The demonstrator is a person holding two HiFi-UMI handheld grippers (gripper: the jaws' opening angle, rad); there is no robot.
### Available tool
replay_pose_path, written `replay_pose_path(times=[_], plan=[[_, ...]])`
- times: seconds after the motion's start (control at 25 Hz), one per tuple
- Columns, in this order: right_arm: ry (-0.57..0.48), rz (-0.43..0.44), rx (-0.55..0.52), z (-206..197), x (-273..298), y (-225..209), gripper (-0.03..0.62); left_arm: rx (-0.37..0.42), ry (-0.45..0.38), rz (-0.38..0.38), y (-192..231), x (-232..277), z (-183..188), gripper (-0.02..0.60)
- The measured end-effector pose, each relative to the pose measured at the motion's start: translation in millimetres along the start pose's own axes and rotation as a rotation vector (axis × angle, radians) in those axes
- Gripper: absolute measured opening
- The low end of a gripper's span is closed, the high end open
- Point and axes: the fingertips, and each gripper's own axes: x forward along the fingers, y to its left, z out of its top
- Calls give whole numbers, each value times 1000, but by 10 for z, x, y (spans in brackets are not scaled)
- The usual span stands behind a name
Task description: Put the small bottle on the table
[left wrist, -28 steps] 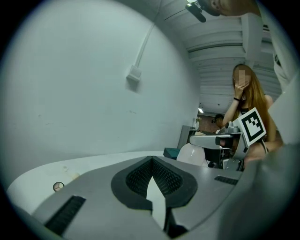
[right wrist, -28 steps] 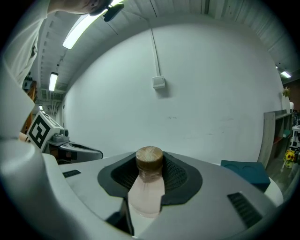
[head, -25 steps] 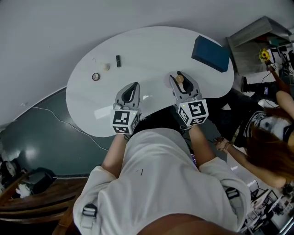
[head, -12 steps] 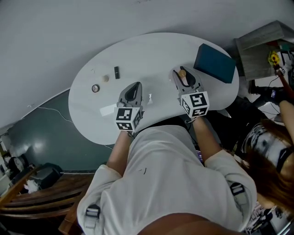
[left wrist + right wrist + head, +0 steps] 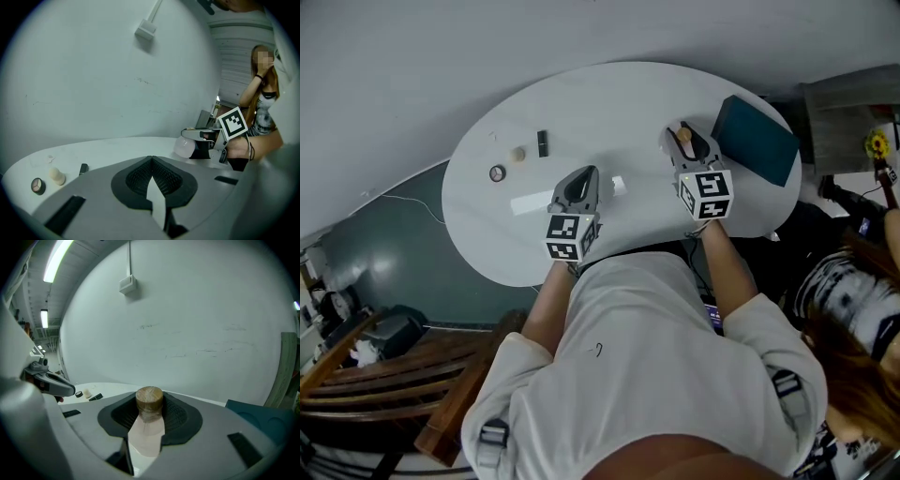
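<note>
Small bottle (image 5: 149,401) was held pinched at its neck in the right claw (image 5: 686,142), wooden cap uppermost, low over the desk (image 5: 609,98); contact with the surface could not be made out. Within the last second both claws had been carried forward from the near edge and lowered, the bottle being brought beside the teal box (image 5: 757,141). The left claw (image 5: 580,183) was kept pressed together, empty. Only set-down and release were judged to remain

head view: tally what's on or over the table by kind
grippers (left gripper, right gripper): 2
small bottle: 1
teal box: 1
round compact: 1
beige egg-shaped piece: 1
black stick: 1
total: 7
</note>
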Motion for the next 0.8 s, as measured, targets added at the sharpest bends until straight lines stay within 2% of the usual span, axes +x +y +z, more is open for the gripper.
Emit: replay_pose_path(times=[0.44,0.8], plan=[[58,-5,5,-234,497,-282,129,-56,62,61,159,86,-226,12],[90,-21,-7,-357,699,-407,129,-73,67,86,207,67,-253,12]])
